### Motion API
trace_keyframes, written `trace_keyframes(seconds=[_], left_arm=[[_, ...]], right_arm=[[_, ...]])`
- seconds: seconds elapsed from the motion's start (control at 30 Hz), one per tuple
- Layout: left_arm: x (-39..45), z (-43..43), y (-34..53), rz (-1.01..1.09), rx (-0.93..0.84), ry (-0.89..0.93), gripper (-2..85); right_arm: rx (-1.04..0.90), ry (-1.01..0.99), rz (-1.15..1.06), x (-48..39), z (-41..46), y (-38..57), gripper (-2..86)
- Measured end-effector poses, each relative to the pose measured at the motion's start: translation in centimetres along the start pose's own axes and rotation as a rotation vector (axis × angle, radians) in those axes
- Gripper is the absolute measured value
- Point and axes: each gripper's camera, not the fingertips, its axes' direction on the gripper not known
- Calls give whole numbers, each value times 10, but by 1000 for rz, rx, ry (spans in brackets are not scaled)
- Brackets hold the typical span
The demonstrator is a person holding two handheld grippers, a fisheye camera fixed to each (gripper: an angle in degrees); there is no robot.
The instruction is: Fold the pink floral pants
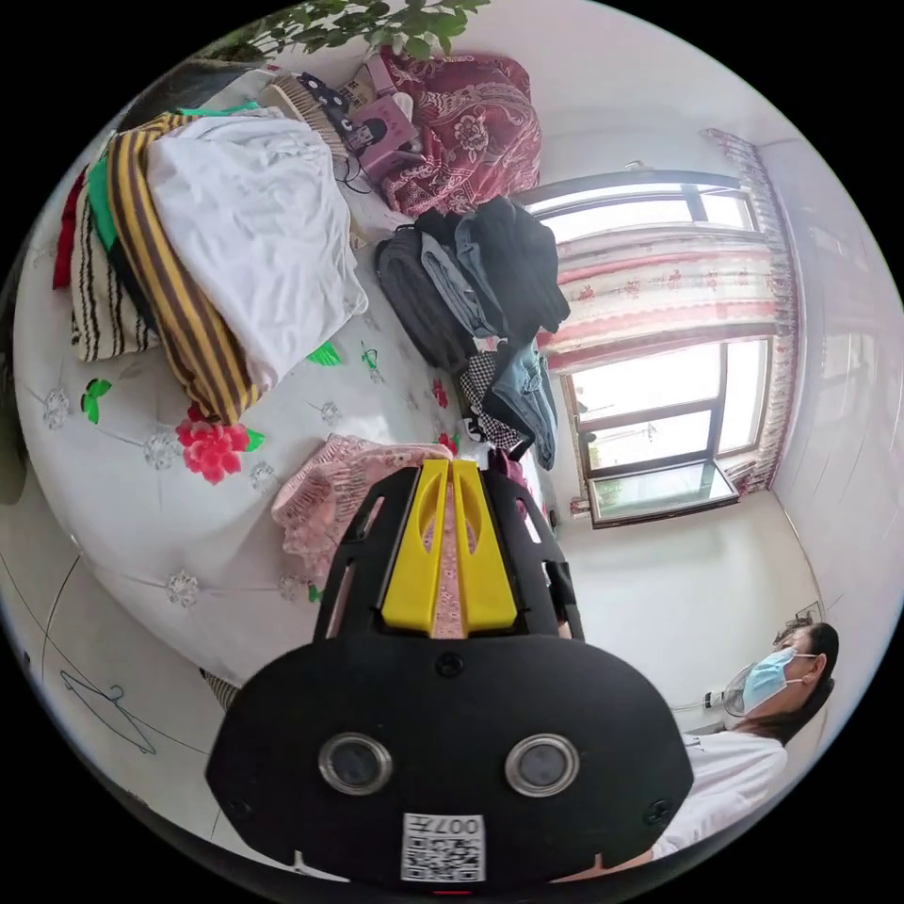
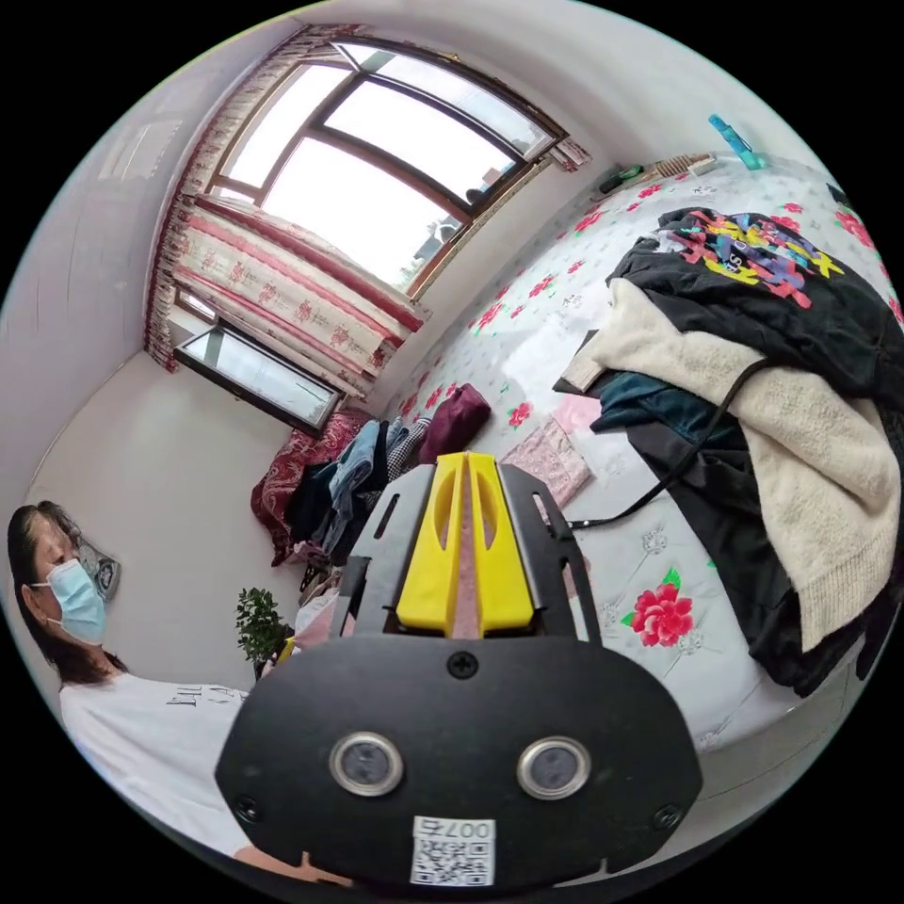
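We clamp both grippers, left gripper [image 1: 450, 463] and right gripper [image 2: 464, 457], on the pink floral pants [image 1: 325, 494], lifted at the edge of the flowered bed [image 1: 141, 508]; folding seems barely under way.

I see daylight through a dark-framed window [image 2: 377, 179], red floral curtains [image 1: 659, 282], white walls [image 2: 169, 490].
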Motion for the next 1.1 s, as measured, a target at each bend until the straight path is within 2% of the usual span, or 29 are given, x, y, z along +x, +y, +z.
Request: trace_keyframes(seconds=[0.2,0.47,0.53,0.67,0.83,1.0,1.03,1.1], left_arm=[[-7,111,-78,-71,-64,-97,-10],[-74,239,-145,-227,-115,-211,-10],[-86,253,-152,-237,-115,-245,-10],[-109,265,-158,-213,-131,-294,-10],[-127,260,-148,-231,-69,-245,-10],[-129,249,-144,-242,-32,-206,-10],[-124,245,-145,-224,-27,-199,-10],[-118,240,-148,-201,-35,-201,-10]], right_arm=[[-60,193,57,-18,131,-89,-3],[-170,510,126,-9,337,-162,0],[-206,492,103,-8,362,-169,2],[-290,501,4,-7,379,-170,12],[-418,551,-136,-6,370,-146,17],[-600,390,-213,-7,393,-135,10],[-663,405,-204,-11,401,-136,6],[-652,416,-270,-30,402,-140,2]])
